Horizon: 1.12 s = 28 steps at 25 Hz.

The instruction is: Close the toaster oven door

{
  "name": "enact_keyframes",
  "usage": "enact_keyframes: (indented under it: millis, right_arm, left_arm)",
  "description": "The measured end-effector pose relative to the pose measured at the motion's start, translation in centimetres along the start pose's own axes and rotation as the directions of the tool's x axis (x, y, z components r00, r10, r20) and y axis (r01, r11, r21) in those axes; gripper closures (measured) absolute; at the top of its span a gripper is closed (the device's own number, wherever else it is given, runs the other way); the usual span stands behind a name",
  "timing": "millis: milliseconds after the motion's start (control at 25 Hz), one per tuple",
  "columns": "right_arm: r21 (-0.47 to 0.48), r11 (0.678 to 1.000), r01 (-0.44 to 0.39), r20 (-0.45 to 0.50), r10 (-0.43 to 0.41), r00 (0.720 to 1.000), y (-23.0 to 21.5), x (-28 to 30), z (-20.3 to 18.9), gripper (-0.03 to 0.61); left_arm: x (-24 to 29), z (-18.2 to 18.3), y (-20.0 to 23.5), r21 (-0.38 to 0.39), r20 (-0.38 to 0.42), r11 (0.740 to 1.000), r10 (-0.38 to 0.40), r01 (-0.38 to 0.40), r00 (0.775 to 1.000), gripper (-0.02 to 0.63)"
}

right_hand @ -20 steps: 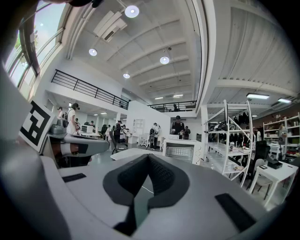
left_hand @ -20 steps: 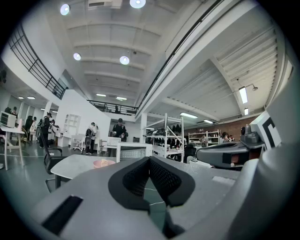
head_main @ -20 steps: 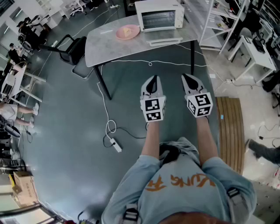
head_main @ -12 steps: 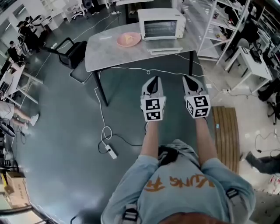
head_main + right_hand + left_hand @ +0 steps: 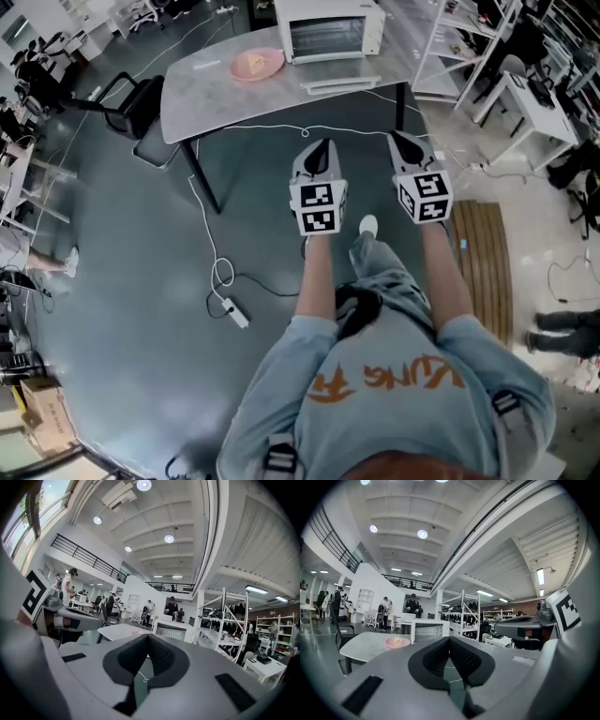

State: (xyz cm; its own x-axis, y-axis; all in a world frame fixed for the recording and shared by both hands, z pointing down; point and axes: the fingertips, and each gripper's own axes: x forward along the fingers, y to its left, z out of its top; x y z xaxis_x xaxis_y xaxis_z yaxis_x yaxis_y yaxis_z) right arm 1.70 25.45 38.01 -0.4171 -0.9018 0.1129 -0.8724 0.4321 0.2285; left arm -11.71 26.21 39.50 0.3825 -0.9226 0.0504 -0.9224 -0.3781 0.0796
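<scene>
"Where's the thing they're meant to shut?"

"Upper middle of the head view; the toaster oven (image 5: 328, 28) sits at the far side of the grey table (image 5: 216, 103), a pink plate (image 5: 255, 64) just left of it; its door (image 5: 342, 86) lies dropped open toward the person."

"And the grippers?"

"Well short of the table, over the floor; left gripper (image 5: 322, 159) and right gripper (image 5: 408, 150) are both clenched on nothing."

"How will that door handle?"

"Light and stiff, I'd guess, hinged at the bottom; likely a glass panel, so no slamming; the oven may slide if shoved; I'd push up under the door's front edge; closed jaws will do."
</scene>
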Motion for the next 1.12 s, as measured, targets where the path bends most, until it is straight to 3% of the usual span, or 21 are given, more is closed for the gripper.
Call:
enact_keyframes:
  millis: [280, 480, 720, 920, 1120]
  right_arm:
    - [0.075, 0.997, -0.014, 0.035, 0.011, 0.999, -2.7, 5.7, -0.2, 0.581]
    - [0.082, 0.996, -0.031, 0.038, 0.028, 0.999, -7.6, 12.8, -0.9, 0.581]
    - [0.116, 0.993, -0.022, -0.067, 0.03, 0.997, -14.2, 20.7, -6.8, 0.581]
    - [0.156, 0.986, -0.054, -0.116, 0.072, 0.991, -18.3, 29.7, -11.2, 0.581]
    - [0.221, 0.971, -0.091, -0.121, 0.12, 0.985, -20.4, 36.8, -12.1, 0.581]
  left_arm:
    - [4.8, 1.4, 3.8, 0.026, 0.001, 0.999, 0.031, -0.031, 1.0, 0.612]
    - [12.7, 0.1, 5.7, 0.002, -0.034, 0.999, 0.034, -0.034, 0.999, 0.612]
    - [23.3, -4.9, 7.4, -0.065, -0.108, 0.996, 0.059, -0.066, 0.992, 0.612]
    - [31.8, -9.6, 9.7, -0.093, -0.198, 0.988, 0.106, -0.126, 0.974, 0.612]
    - [38.1, -9.3, 11.6, -0.074, -0.238, 0.988, 0.114, -0.135, 0.964, 0.612]
